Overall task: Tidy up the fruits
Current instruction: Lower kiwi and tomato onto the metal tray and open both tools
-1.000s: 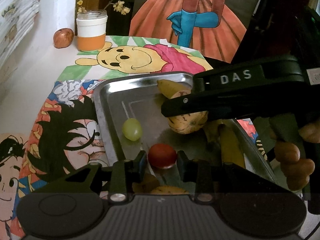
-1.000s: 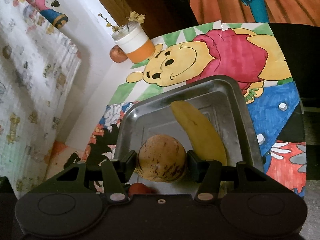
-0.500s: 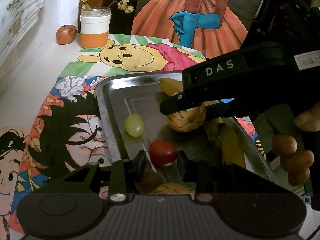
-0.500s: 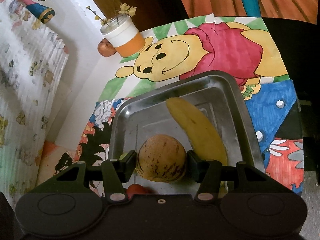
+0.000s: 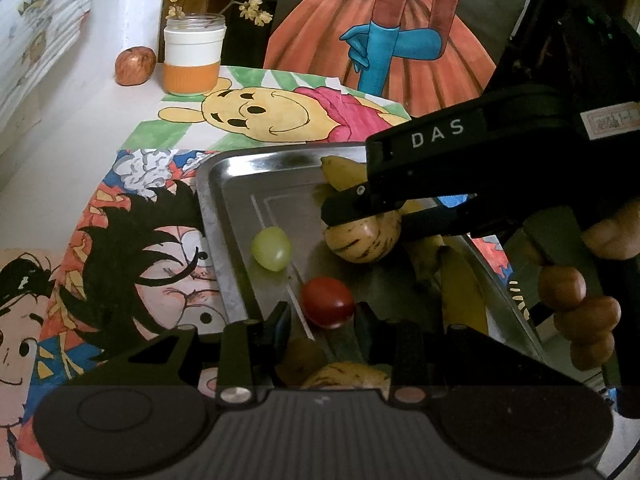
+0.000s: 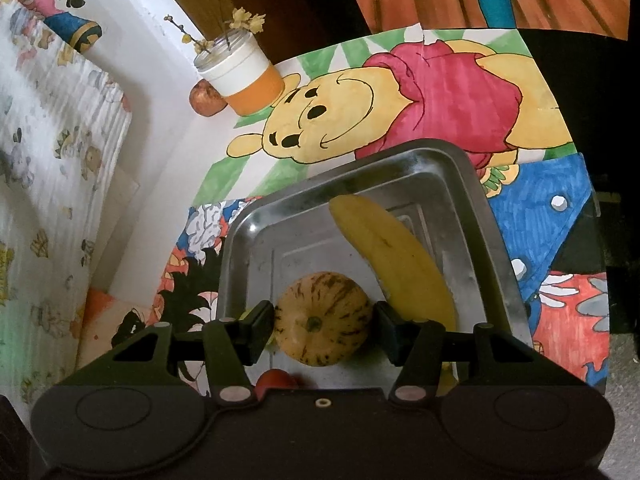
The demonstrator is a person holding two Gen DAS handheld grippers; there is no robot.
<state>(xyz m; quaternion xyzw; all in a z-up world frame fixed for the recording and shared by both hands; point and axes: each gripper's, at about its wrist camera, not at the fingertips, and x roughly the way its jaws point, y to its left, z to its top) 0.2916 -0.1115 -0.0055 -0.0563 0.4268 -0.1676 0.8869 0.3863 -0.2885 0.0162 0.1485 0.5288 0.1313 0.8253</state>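
A metal tray [image 5: 224,216] lies on cartoon drawings. In it are a green grape [image 5: 271,248], a red cherry tomato [image 5: 327,307], a banana [image 6: 394,264] and a striped yellow melon [image 6: 323,318]. My right gripper [image 6: 324,322] has opened around the melon, its fingers a little apart from it; the melon rests on the tray. In the left wrist view the right gripper [image 5: 352,216] sits over the melon [image 5: 362,240]. My left gripper [image 5: 322,320] is open, with the tomato between its fingertips. Another striped fruit [image 5: 344,374] shows under it.
An apple [image 5: 135,66] and a white and orange jar [image 5: 194,60] with dried flowers stand at the table's back left by the wall. The apple [image 6: 206,98] and jar [image 6: 240,76] also show in the right wrist view. A princess drawing hangs behind.
My right gripper has lowered the melon onto the tray and opened its fingers off it. The left gripper has drawn back slightly; the tomato stays on the tray.
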